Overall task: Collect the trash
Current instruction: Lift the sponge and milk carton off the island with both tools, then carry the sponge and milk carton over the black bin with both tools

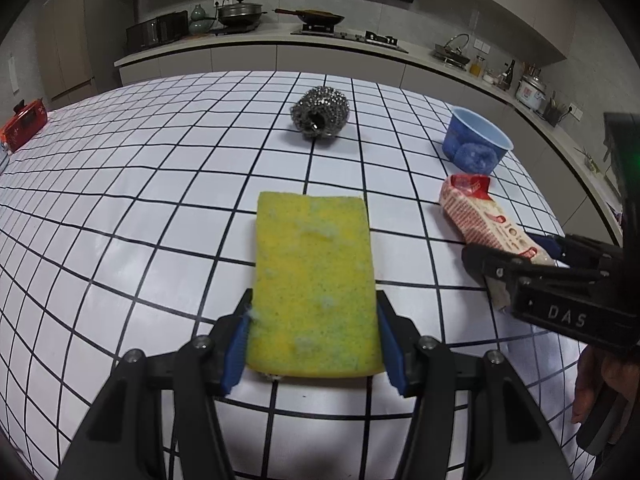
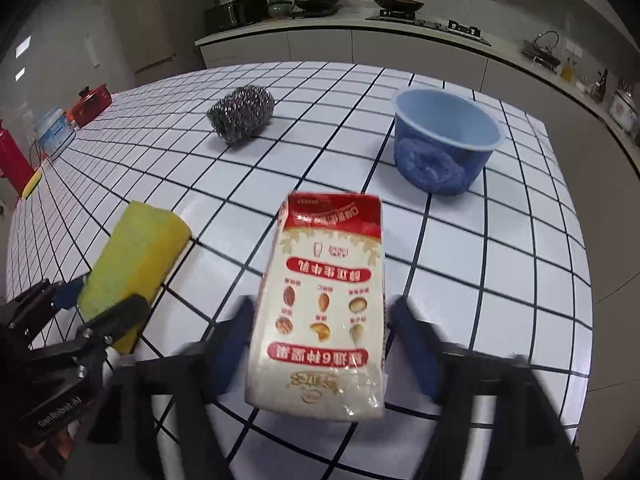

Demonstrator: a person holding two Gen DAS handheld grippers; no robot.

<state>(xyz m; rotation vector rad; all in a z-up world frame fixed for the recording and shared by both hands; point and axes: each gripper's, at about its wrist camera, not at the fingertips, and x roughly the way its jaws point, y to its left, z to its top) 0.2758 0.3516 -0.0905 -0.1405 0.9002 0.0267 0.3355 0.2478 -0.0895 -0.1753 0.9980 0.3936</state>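
Two grippers are at work, each clamped on one thing. Left gripper (image 1: 312,340): its blue pads (image 1: 236,344) press the two long sides of a yellow sponge (image 1: 314,280), jaws spread only as wide as the sponge. The sponge sits at the centre of the left wrist view, its long axis running straight away from the camera toward the top of the frame, flat face up, speckled with green and pale patches.

Right gripper (image 2: 320,344): its jaws are about half spread, and the blurred blue pads (image 2: 416,344) meet both sides of a red-and-white packet (image 2: 324,312). The packet fills the lower centre of the right wrist view, long axis pointing away toward the top of the frame, red end farthest, print upside down.

On the grid-lined table (image 1: 140,200) beyond them stand one steel scourer (image 1: 320,114), upper centre in the left view, and one blue bowl (image 2: 444,140), upper right in the right view, well apart from each other. One red pot (image 2: 91,104) stands at the table's far left edge. In the left view the right gripper enters from the right edge, with the packet angled toward upper left.
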